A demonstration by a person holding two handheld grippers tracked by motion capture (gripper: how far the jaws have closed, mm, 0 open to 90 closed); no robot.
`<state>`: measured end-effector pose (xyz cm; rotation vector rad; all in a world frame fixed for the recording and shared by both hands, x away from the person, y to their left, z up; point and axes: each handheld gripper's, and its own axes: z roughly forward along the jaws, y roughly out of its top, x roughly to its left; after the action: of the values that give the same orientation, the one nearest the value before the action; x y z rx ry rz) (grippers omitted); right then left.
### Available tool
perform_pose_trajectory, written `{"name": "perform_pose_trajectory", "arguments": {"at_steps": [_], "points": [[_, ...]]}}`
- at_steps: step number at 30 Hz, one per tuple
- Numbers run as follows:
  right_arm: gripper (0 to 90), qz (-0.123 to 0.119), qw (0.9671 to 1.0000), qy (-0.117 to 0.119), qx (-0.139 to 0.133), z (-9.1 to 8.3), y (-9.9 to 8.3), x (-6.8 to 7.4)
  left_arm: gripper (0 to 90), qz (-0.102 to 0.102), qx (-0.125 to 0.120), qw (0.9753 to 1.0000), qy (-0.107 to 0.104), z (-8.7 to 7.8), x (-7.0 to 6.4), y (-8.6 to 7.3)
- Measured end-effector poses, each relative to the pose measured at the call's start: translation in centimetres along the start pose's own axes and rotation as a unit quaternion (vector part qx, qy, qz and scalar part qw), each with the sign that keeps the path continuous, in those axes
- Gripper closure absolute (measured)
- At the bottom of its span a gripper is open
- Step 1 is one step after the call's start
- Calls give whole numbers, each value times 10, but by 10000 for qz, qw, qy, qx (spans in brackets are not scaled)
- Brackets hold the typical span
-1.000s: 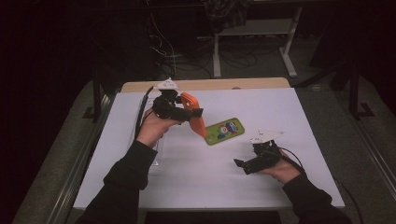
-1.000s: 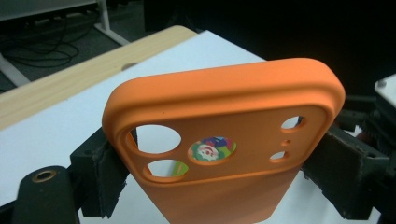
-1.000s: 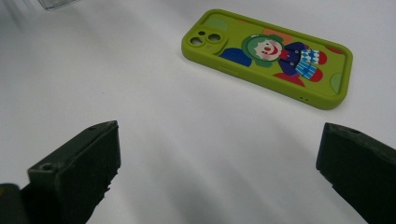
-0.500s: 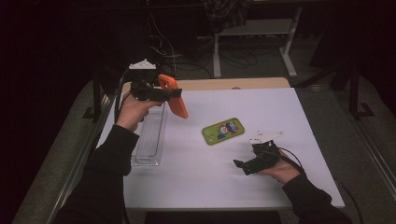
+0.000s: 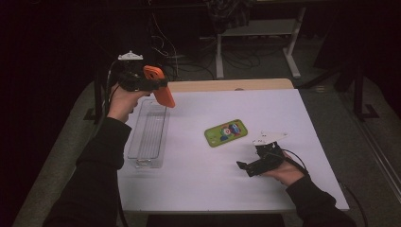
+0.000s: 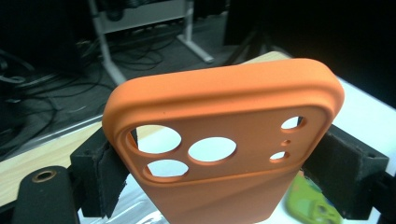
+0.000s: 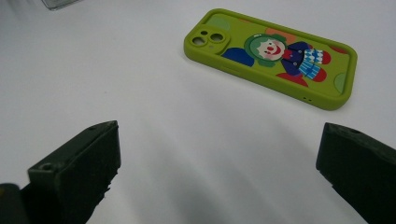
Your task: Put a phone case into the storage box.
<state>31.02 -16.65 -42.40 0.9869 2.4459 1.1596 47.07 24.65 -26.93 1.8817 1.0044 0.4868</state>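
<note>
Lifted up and swung over to the far left corner, the orange phone case (image 5: 162, 90) now hangs in the air above the far end of the clear tray (image 5: 146, 135); a second ago it was low over the middle of the bench, just beside the green one. The left gripper (image 5: 150, 84) has it clamped across its width, and the left gripper view shows the foam-padded fingers (image 6: 100, 170) pressing on both long edges, camera cut-outs facing the lens, top edge pointing away. The case tilts down toward the tray, so my guess is the tray is where it is going, and what remains for this one is lowering it inside the walls and letting go. The tray itself looks empty from the high view, lying lengthwise along the left edge of the white bench (image 5: 203, 189).

Further out, the green phone case (image 5: 226, 133) with the clown picture lies flat, back up, near the middle of the bench, untouched. The right gripper (image 5: 246, 169) rests low on the bench on the near side of it, a little apart, with its fingers spread wide and nothing between them; in the right gripper view the green case sits ahead of the gap. That hand has not shifted over the last second. It looks placed to take the green case next, though that is only my reading.
</note>
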Motion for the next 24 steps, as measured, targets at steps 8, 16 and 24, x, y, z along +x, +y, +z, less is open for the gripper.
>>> {"name": "perform_pose_trajectory", "arguments": {"at_steps": [8,16,24], "points": [[0,-7,10000,18,-28,-1,0,0,140,-155,331,9977,574,13,22,-9],[0,-38,10000,49,-33,-1,0,-1,139,-227,726,9923,975,33,35,-24],[0,-30,10000,78,-42,-2,0,-1,138,-311,1130,9864,1156,53,45,-44]]}}
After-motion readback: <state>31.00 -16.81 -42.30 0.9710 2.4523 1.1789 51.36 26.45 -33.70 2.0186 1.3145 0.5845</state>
